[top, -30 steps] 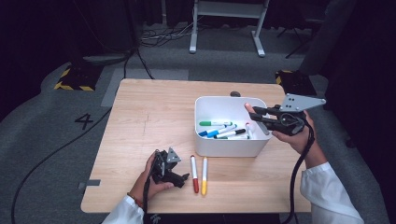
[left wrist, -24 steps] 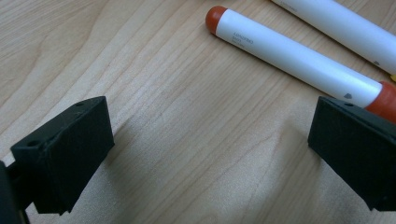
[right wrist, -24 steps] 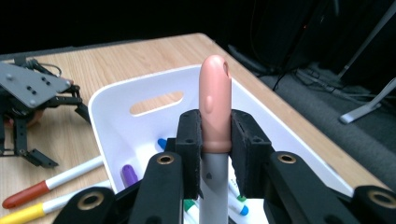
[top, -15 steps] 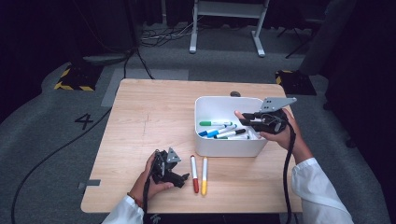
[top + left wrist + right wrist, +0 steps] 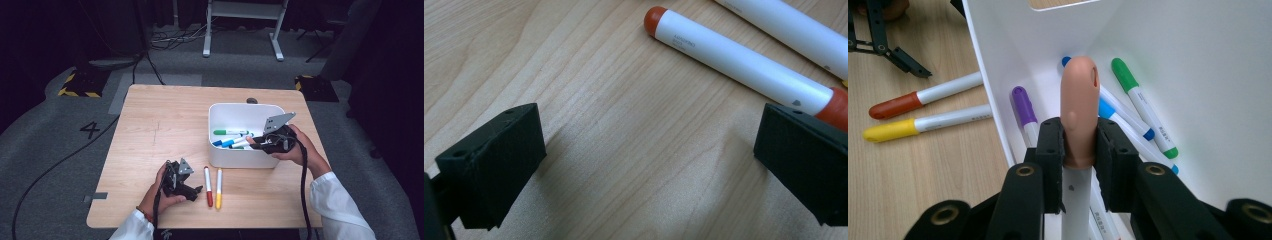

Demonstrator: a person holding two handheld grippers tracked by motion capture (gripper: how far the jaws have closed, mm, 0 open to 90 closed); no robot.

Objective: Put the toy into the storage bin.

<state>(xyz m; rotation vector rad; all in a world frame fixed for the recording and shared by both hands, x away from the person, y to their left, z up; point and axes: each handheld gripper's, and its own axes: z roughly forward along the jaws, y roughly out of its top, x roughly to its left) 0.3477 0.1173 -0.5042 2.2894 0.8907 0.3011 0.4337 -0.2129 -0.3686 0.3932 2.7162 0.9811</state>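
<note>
A white bin [image 5: 240, 160] on the wooden table [image 5: 165, 130] holds several markers, among them a green one [image 5: 1143, 107], a blue one [image 5: 1120, 117] and a purple one [image 5: 1022, 102]. My right gripper [image 5: 1079, 150] is shut on a peach-capped marker [image 5: 1079, 110], pointing down into the bin from its right rim [image 5: 256, 144]. My left gripper [image 5: 192, 189] rests open on the table left of a red-capped marker [image 5: 208, 186] and a yellow-capped marker [image 5: 218, 188]. In the left gripper view the red-capped marker [image 5: 734, 57] lies just ahead of the wide-open jaws [image 5: 649, 165].
The bin's near wall [image 5: 993, 85] separates the held marker from the two markers on the table [image 5: 923, 97]. Bare wood stretches over the table's left and far parts. Cables trail from both grippers toward the front edge.
My right gripper has carried the peach-capped marker leftward and down, from beside the bin's right rim to over its inside. The left gripper has stayed put.
</note>
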